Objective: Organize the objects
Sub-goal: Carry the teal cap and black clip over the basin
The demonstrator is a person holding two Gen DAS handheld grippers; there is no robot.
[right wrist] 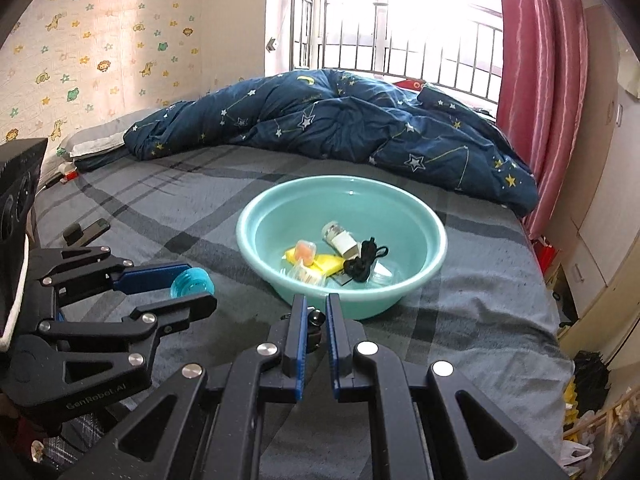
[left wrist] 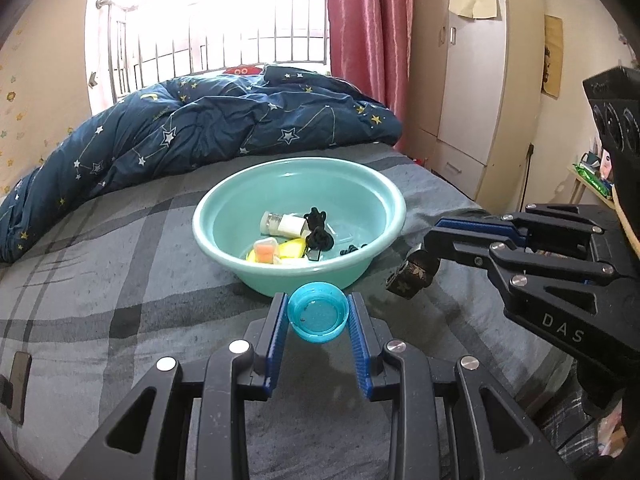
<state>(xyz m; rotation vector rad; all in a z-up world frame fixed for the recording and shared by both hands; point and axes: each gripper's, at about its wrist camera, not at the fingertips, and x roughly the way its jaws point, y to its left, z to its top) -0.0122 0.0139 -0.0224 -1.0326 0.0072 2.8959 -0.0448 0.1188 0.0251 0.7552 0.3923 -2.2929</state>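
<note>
Teal basin point(left wrist: 224, 240) centre frame, just beyond both grippers | your left gripper point(left wrist: 318, 314) clamps blue cap point(left wrist: 316, 312) | right gripper point(right wrist: 313, 322) pinches small dark patterned piece point(left wrist: 412, 276), nearer basin's right rim

A: Surface?
B: Bed point(right wrist: 460, 320), grey plaid sheet. Teal basin point(right wrist: 248, 236) sits mid-bed. Star-print navy duvet point(right wrist: 340, 124) bunched at the far end, phone point(left wrist: 18, 384) near the left edge.
</note>
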